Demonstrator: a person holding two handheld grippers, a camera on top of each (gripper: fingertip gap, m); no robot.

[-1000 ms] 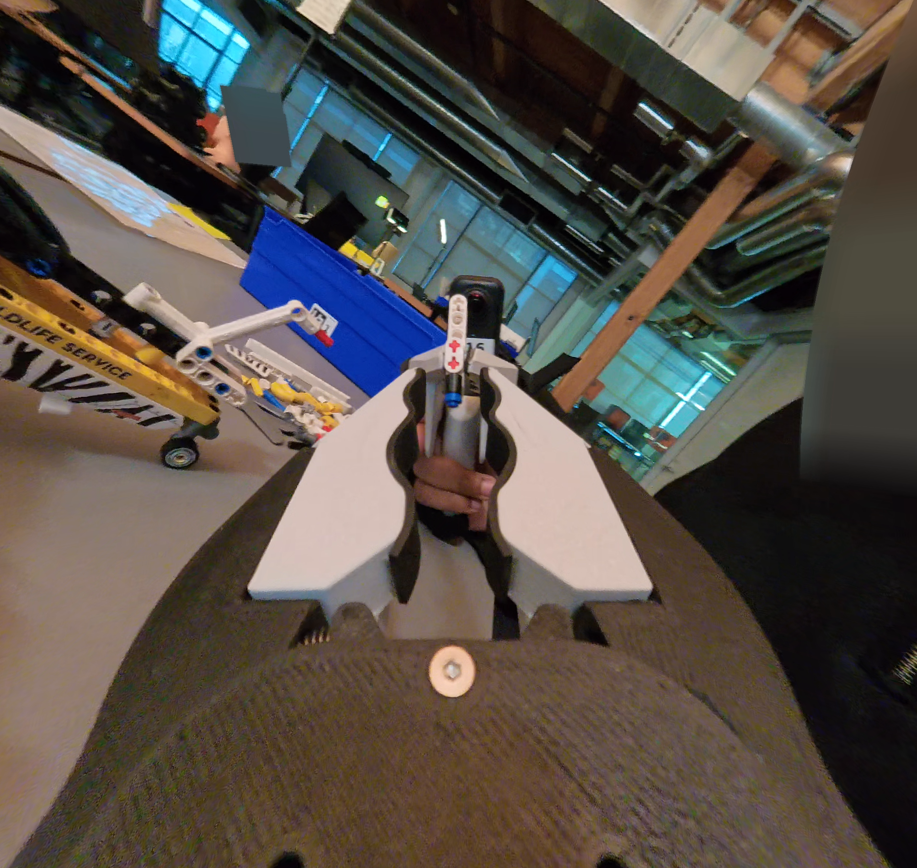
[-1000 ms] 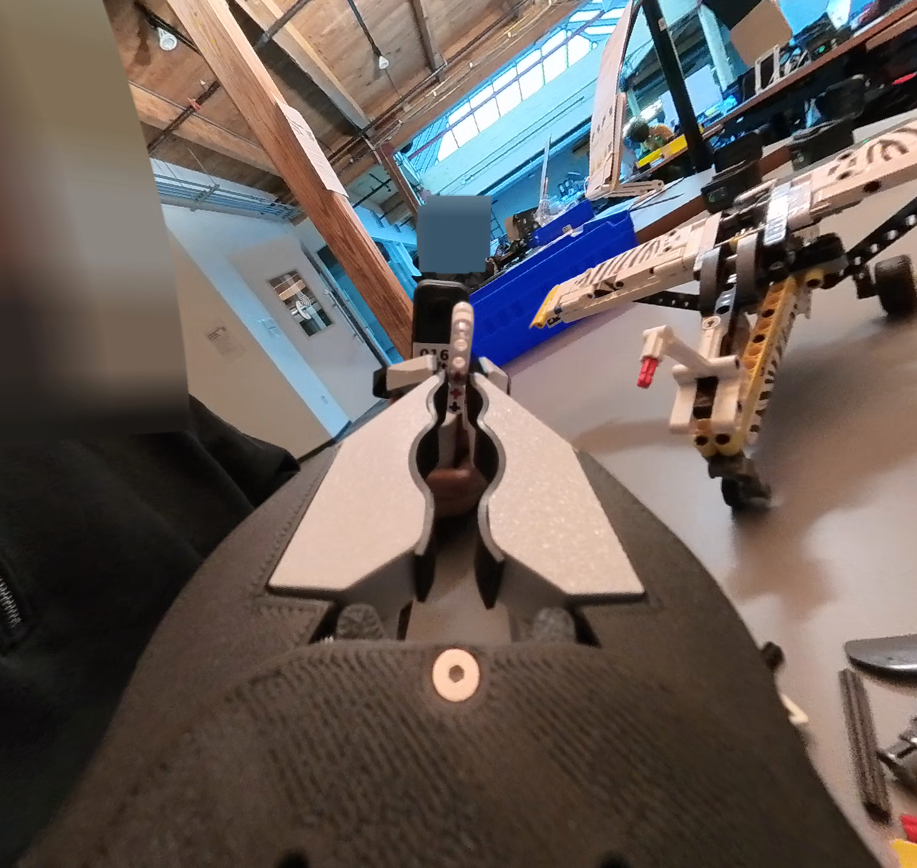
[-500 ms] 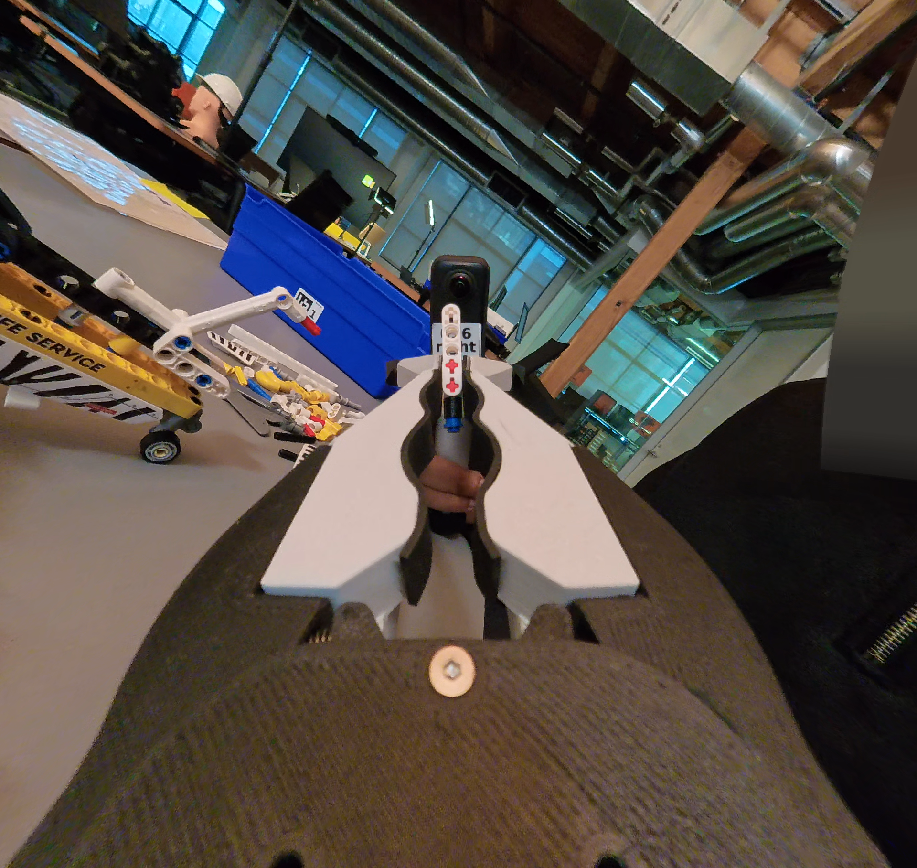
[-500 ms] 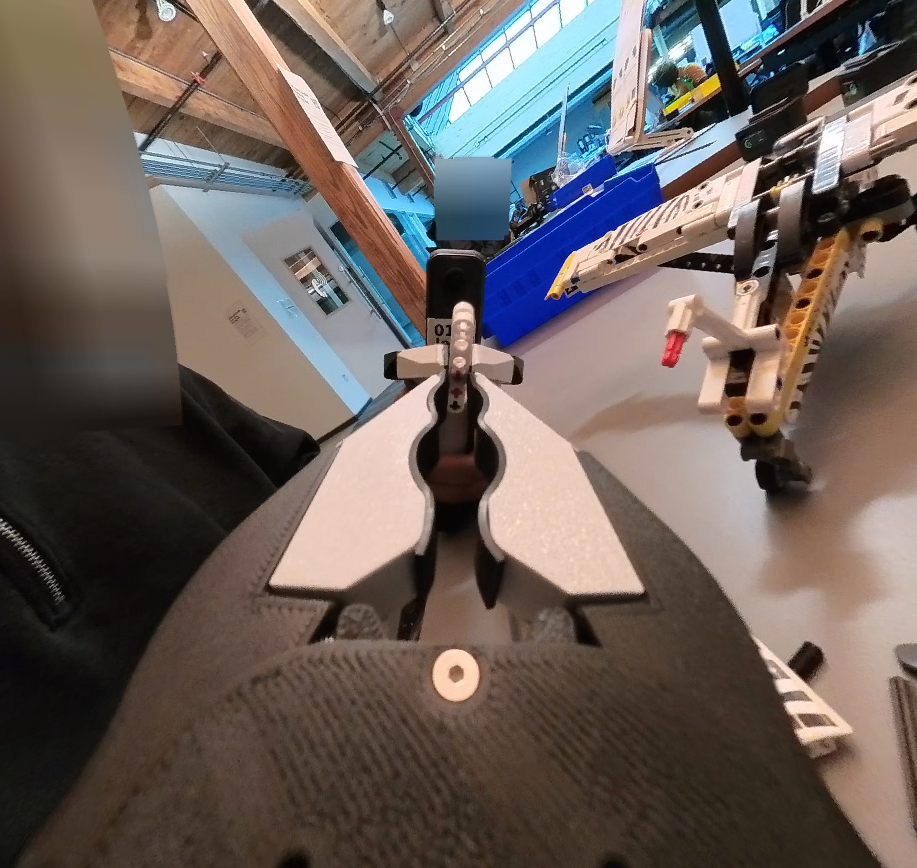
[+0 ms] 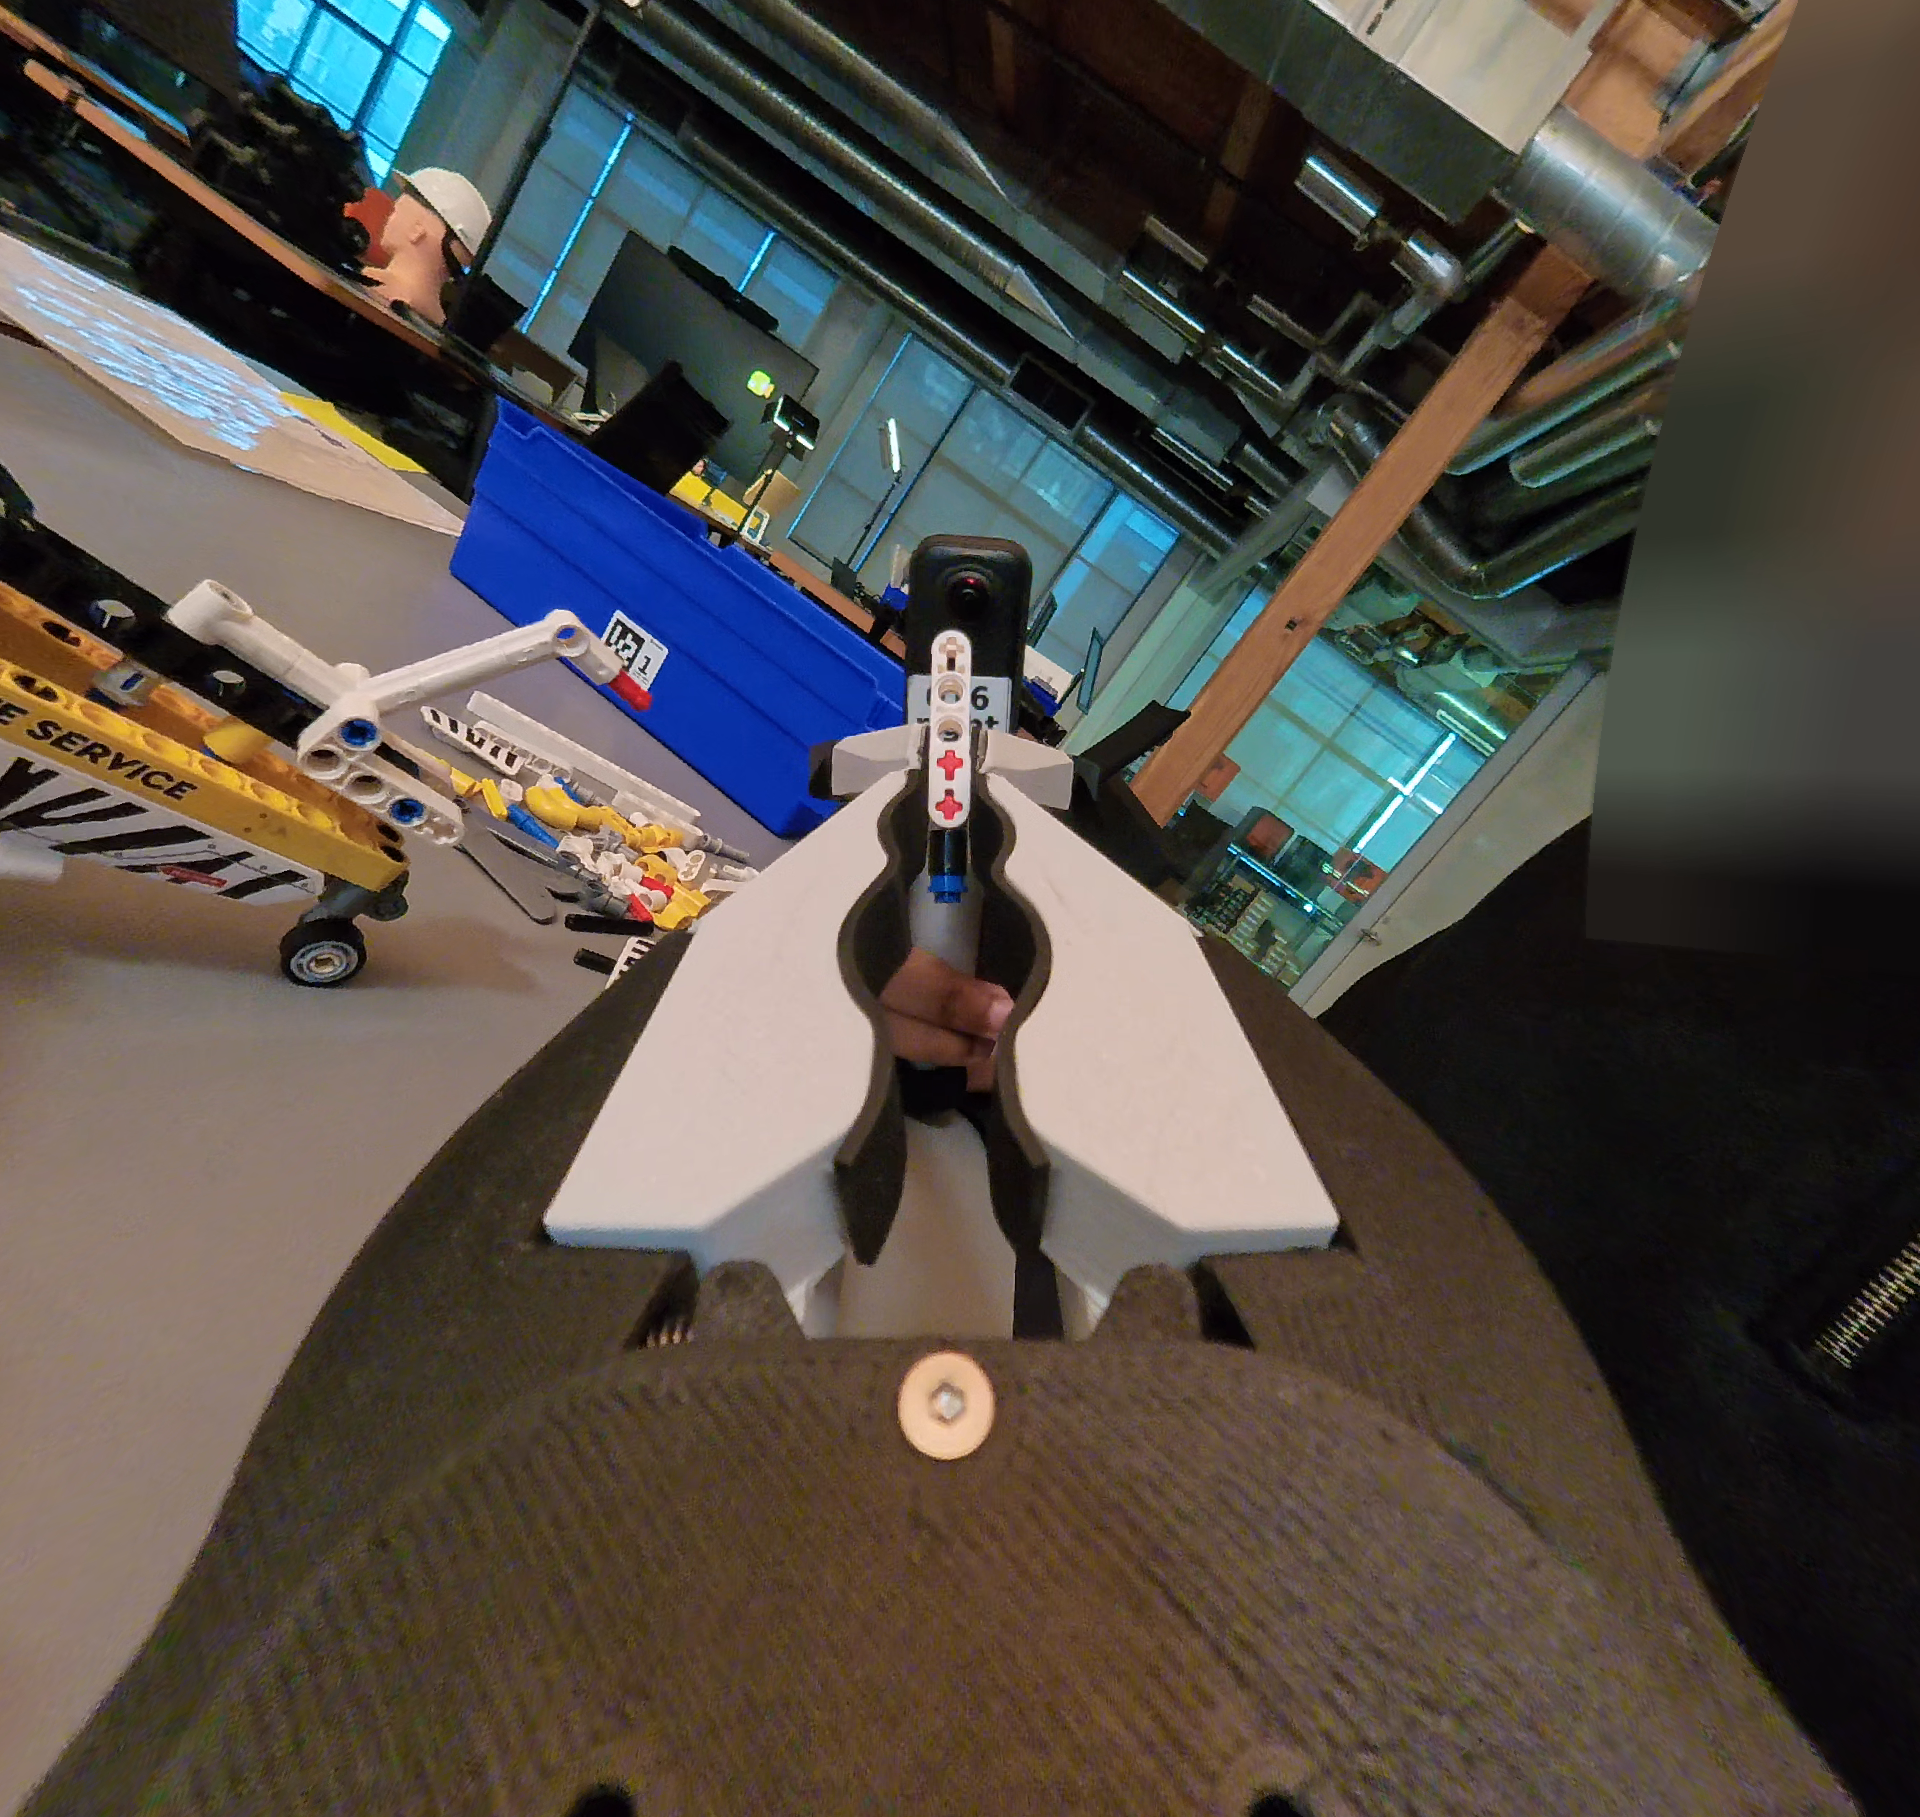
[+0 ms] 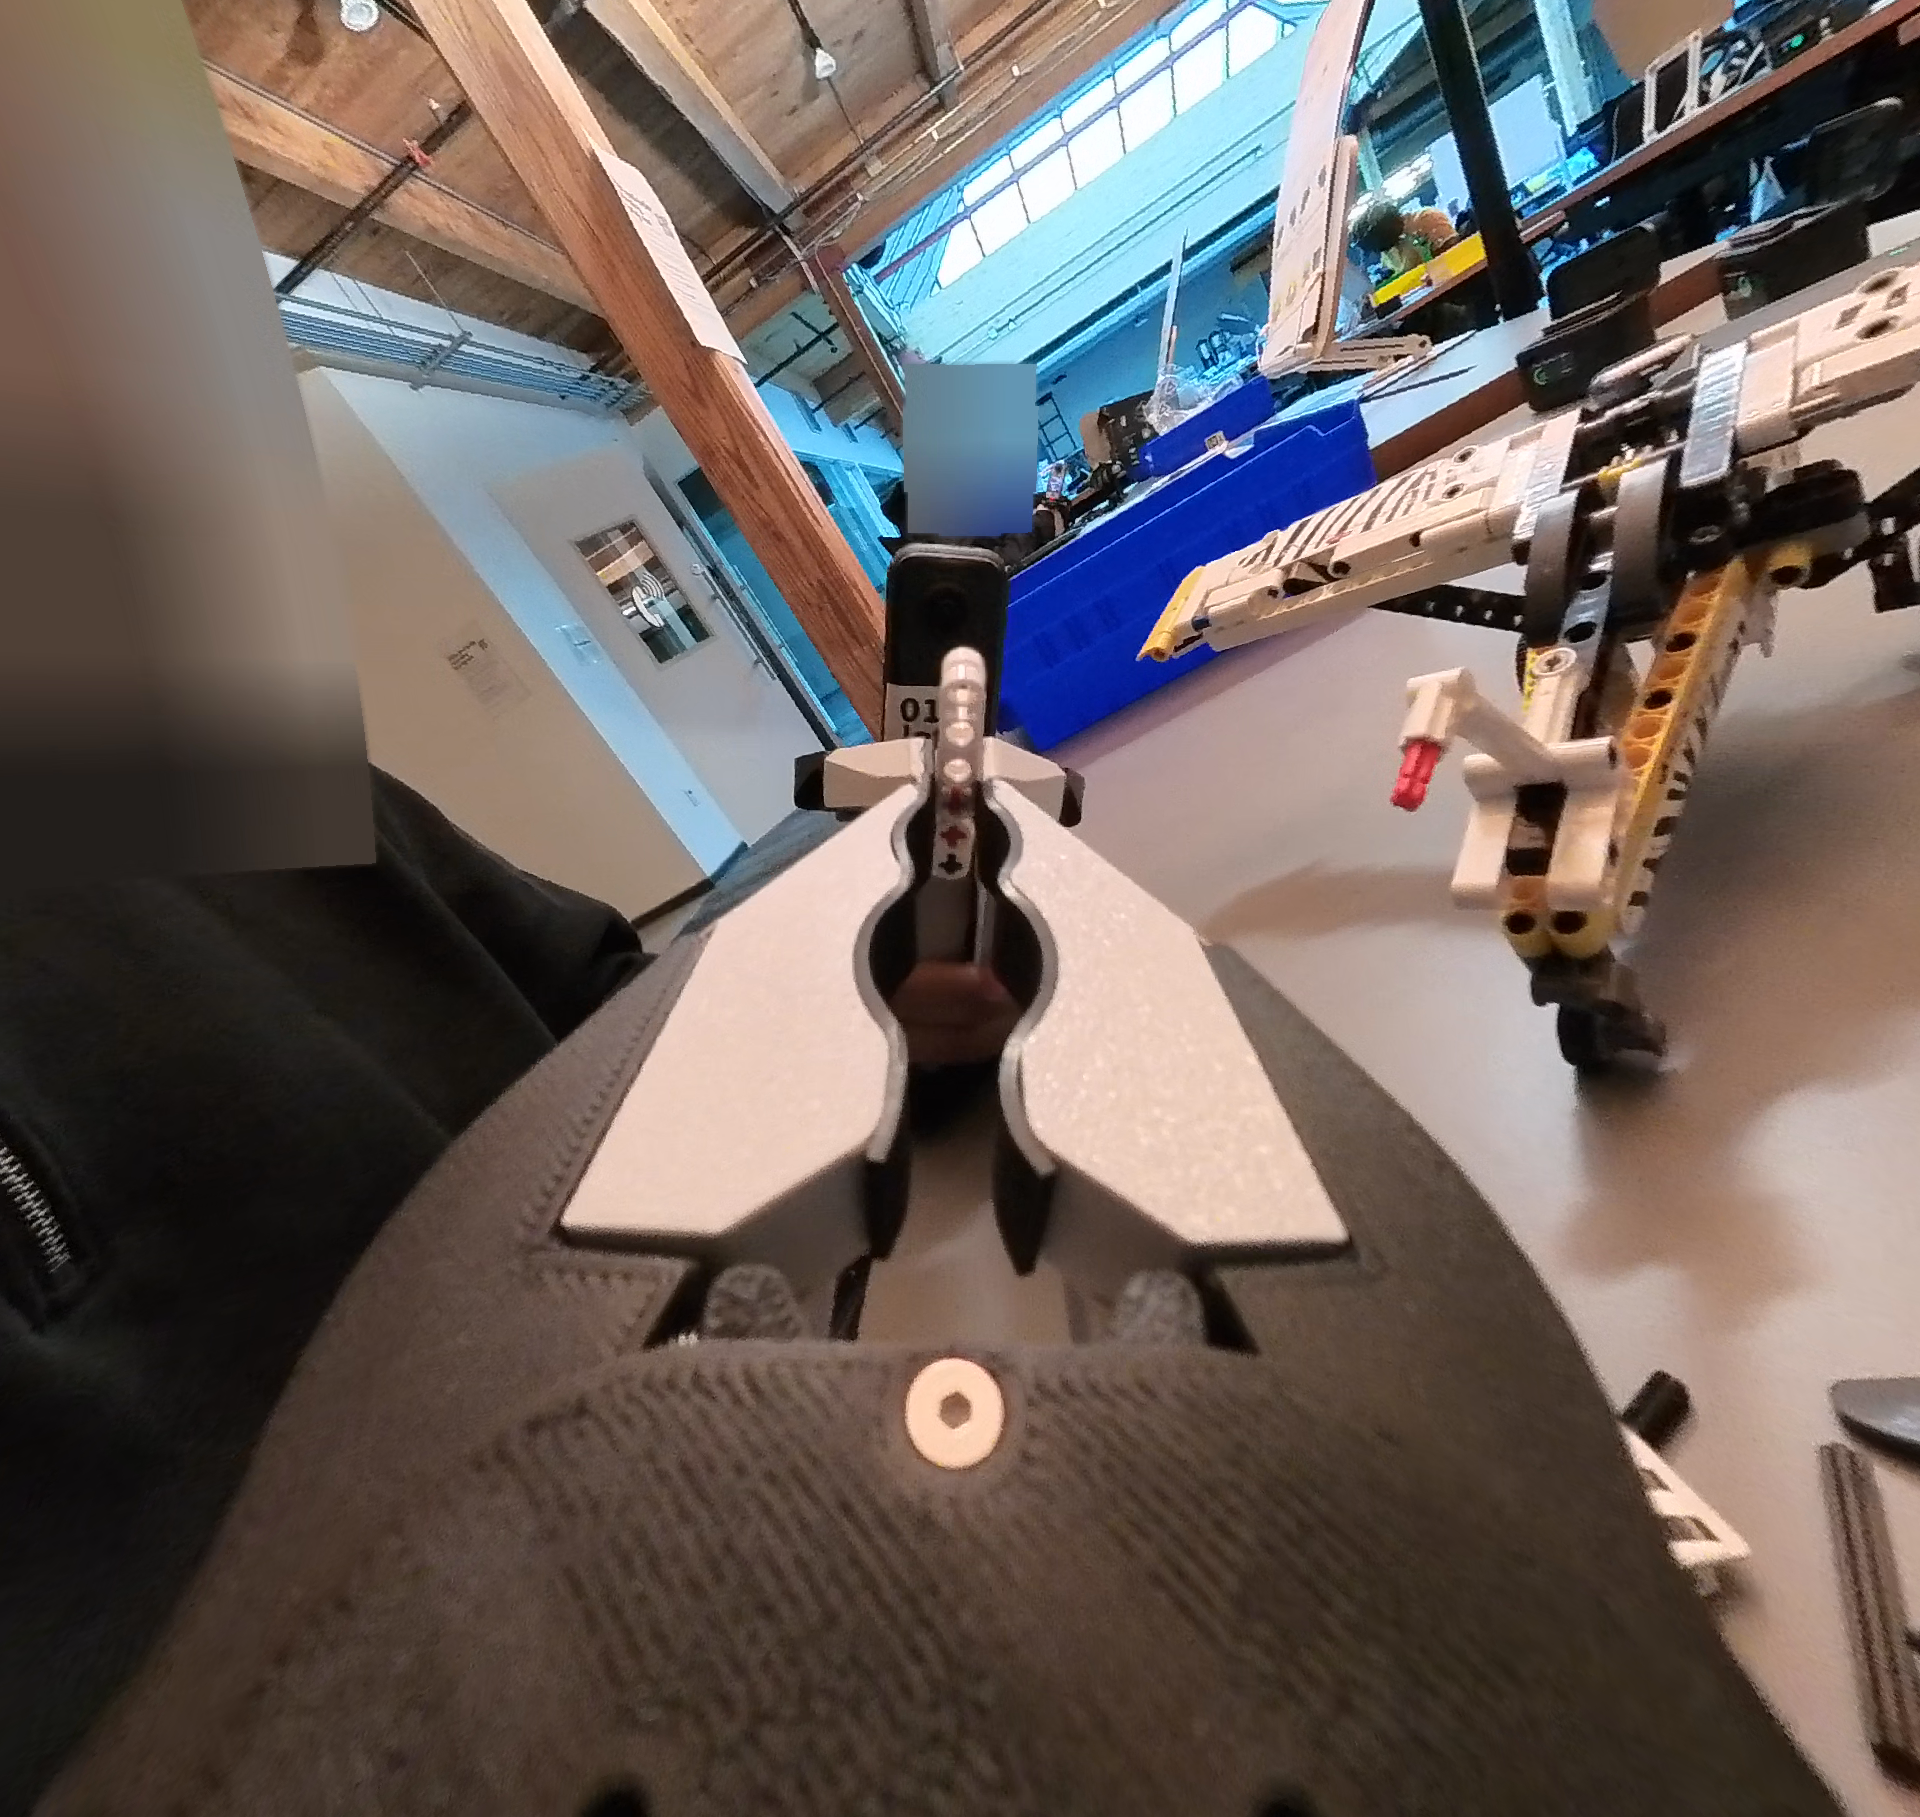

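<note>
The two grippers meet nose to nose above the grey table (image 5: 208, 1144), tips raised toward the ceiling, with open air all round them. The nearest obstacle is the toy plane (image 6: 1621, 728) of building bricks: it stands on the table to the right of the right gripper (image 6: 958, 780) and to the left of the left gripper (image 5: 951, 780), well apart from both. Its white arm with a red peg (image 5: 436, 671) reaches toward the grippers without touching.

Both grippers are closed on one small white beam (image 5: 949, 728) — a strip with round holes and red cross pins — which stands upright between them. The left gripper's jaws are nearly together with the pads pressed to the beam's sides; the right gripper pinches the same beam (image 6: 957, 780) from the opposite side. A blue pin (image 5: 943, 884) hangs below the beam.

Left of the left gripper, beyond the plane's wheel (image 5: 322, 952), lies a heap of loose yellow, white and grey parts (image 5: 592, 842), and behind it a blue bin (image 5: 675, 614). A black strip (image 6: 1870, 1601) lies at the table edge, low and right of the right gripper. Overhead — wooden beams (image 6: 623, 240) and metal ducts (image 5: 1351, 22).
</note>
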